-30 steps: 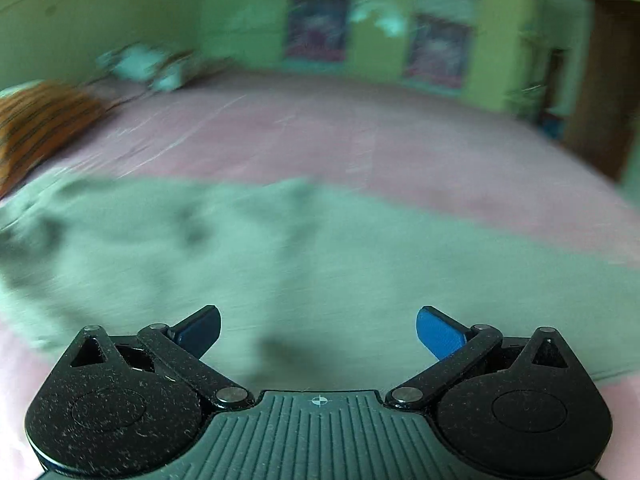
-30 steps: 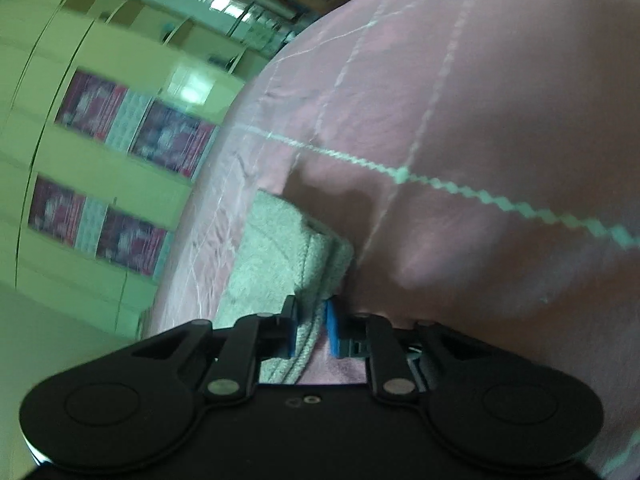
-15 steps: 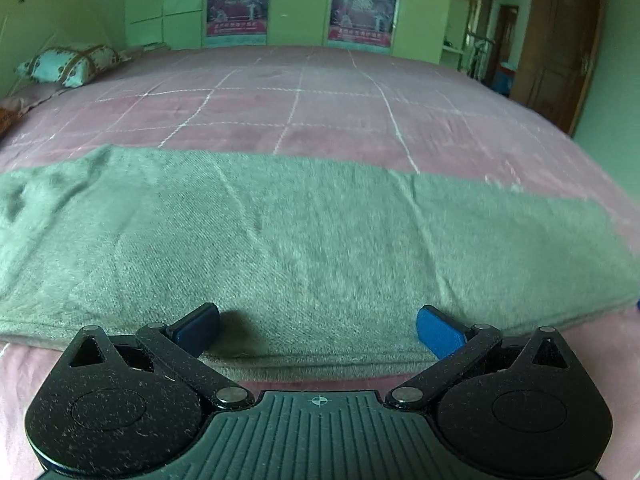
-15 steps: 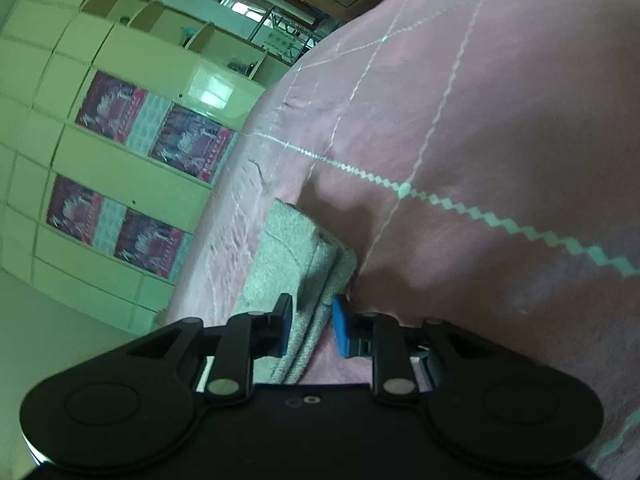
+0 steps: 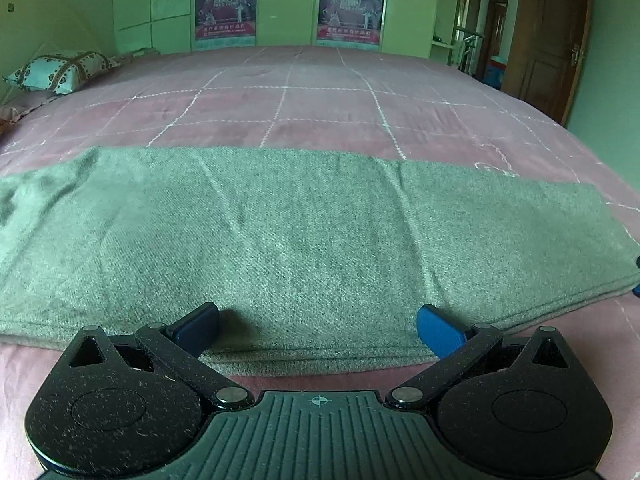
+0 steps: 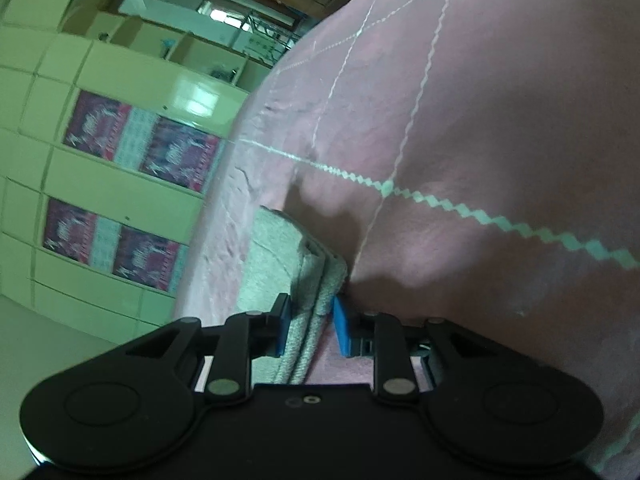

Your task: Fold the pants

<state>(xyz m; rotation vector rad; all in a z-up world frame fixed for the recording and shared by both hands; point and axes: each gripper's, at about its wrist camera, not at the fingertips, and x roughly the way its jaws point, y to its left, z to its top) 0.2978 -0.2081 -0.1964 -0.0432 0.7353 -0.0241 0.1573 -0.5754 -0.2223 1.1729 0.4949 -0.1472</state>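
Grey-green pants lie flat in a long band across the pink bed, folded lengthwise with layered edges toward me. My left gripper is open and empty, hovering over the near edge at the middle of the pants. In the right wrist view, my right gripper straddles the layered hem end of the pants, its blue pads slightly apart on either side of the fabric. A tip of the right gripper shows at the far right edge of the left wrist view.
The pink quilted bedspread with white stitched squares stretches far behind the pants. A patterned pillow lies at the back left. Green cupboards with posters stand behind the bed, and a wooden door is at the right.
The left gripper swung from a blurred leftward look to face squarely across the pants. The right gripper's pads have widened around the hem end, loosening the pinch.
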